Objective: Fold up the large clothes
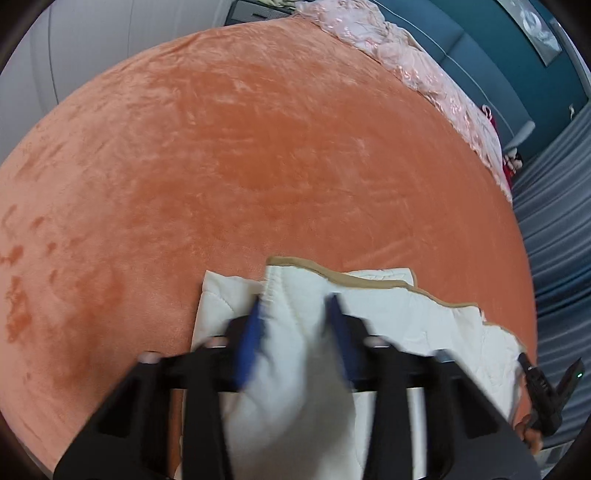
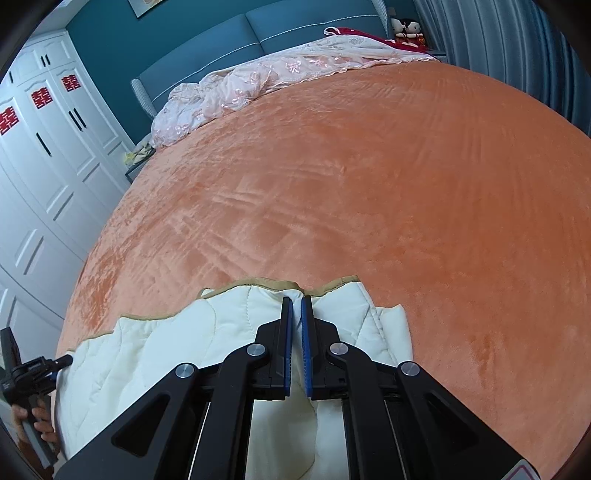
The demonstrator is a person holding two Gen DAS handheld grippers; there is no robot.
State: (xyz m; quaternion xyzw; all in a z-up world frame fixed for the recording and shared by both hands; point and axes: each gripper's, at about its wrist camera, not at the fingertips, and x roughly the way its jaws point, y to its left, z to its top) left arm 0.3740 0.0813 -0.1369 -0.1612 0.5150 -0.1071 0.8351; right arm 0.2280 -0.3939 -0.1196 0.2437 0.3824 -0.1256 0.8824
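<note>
1. two grippers work one cream quilted garment (image 2: 229, 332), which lies at the near edge of the orange bed cover (image 2: 369, 192); it is bunched in several layers with its tan-trimmed hem (image 2: 273, 285) facing the bed's middle.
2. right gripper (image 2: 296, 301): jaws nearly closed, pinching a ridge of the cream cloth just behind the trim; grip looks firm.
3. left gripper (image 1: 297, 297): blue fingers (image 1: 251, 332) blurred; jaws part-way apart with a raised fold of cloth between them; i cannot tell whether the pads press on it.
4. progress, as a judgement: garment already gathered into a compact, layered shape, so at least one fold seems made; edges are ragged and uneven, so squaring up and a further fold seem left.
5. surroundings: pink embroidered bedding (image 2: 258, 85) along the far edge by the blue headboard (image 2: 295, 29); white wardrobe (image 2: 48, 147) off the left side; grey curtain (image 2: 517, 48) to the right; all well apart from the garment.
6. obstruction: none on the bed cover ahead; plush nap may drag the cloth.
</note>
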